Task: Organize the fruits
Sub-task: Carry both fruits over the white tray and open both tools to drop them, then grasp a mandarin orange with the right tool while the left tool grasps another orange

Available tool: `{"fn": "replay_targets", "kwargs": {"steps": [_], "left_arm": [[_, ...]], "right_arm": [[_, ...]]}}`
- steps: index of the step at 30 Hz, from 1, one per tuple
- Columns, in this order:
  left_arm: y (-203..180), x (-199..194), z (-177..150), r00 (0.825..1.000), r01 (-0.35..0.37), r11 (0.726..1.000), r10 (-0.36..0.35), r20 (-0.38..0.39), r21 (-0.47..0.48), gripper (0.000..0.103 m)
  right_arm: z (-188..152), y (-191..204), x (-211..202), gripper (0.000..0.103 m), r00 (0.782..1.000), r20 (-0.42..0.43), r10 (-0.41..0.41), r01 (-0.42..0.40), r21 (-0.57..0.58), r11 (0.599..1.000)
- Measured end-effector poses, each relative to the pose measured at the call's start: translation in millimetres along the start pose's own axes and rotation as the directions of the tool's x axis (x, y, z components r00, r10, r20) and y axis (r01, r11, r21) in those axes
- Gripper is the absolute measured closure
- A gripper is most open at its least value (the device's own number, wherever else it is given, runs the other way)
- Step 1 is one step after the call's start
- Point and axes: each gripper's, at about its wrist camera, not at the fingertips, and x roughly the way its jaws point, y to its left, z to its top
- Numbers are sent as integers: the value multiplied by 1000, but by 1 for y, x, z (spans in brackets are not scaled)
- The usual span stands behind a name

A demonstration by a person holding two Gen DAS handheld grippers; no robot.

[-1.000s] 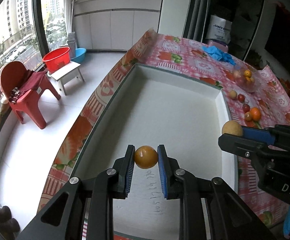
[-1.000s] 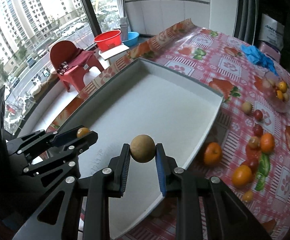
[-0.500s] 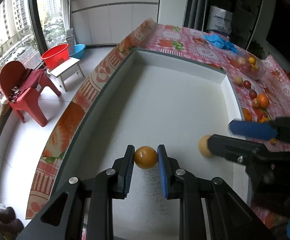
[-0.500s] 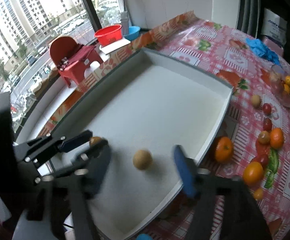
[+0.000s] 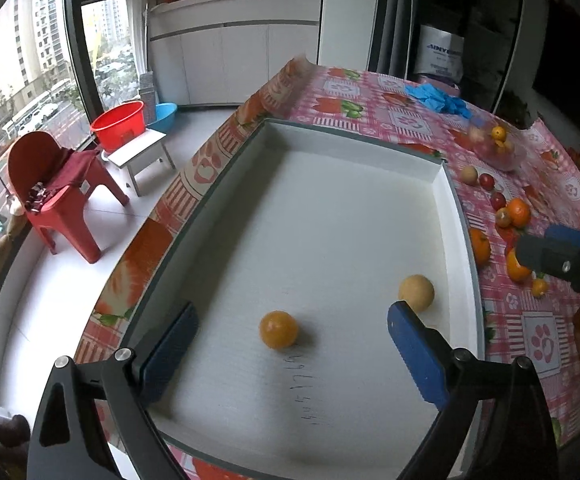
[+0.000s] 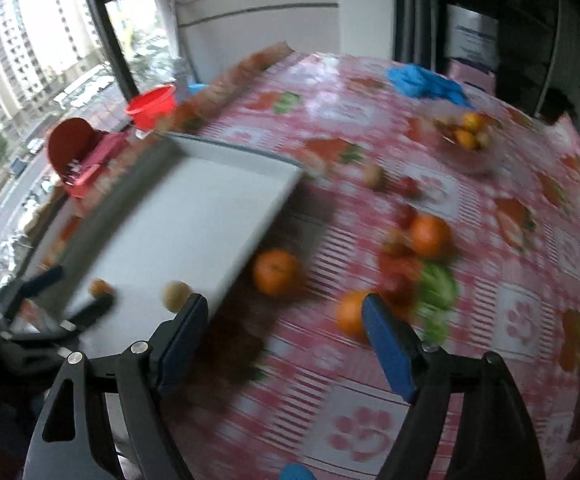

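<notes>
1. Inside the white tray [image 5: 330, 216], near its near edge, we see a small orange fruit [image 5: 279, 329] lying loose on the floor.
2. Our left gripper [image 5: 290, 344] hangs over it with jaws opening and already spread wide, touching nothing.
3. To the right, a pale tan fruit [image 5: 416, 293] rests by the tray's right wall.
4. Our right gripper [image 6: 284, 330] is over the counter [image 6: 370, 400] just right of the tray, jaws opening, with nothing between them; this view is blurred.
5. Beyond it, more oranges [image 6: 277, 271] and small red fruit lie scattered on the checked cloth.
6. Farther off, a clear bowl [image 5: 498, 152] holds more fruit.
</notes>
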Motion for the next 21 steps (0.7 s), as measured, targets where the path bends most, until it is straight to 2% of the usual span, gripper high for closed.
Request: {"fn": "replay_targets", "kwargs": {"steps": [4,14,19,21], "left_arm": [[-10,-1,-1,1000,-2,1000,2,2,15,7],[-18,4,-3,1000,-10,1000,11,-23,29,7],[-18,13,-3,999,-13,1000,15,-48,23,7],[-19,16,-4,998,-14,1000,15,-58,21,7]], "right_arm": [[-9,-4,9,21,999,-21,-37,35,-68,997],[-8,26,36,24,998,-1,-68,65,-269,961],[1,32,51,31,997,3,-71,68,-329,942],[3,32,59,38,998,-9,-67,60,-337,940]]}}
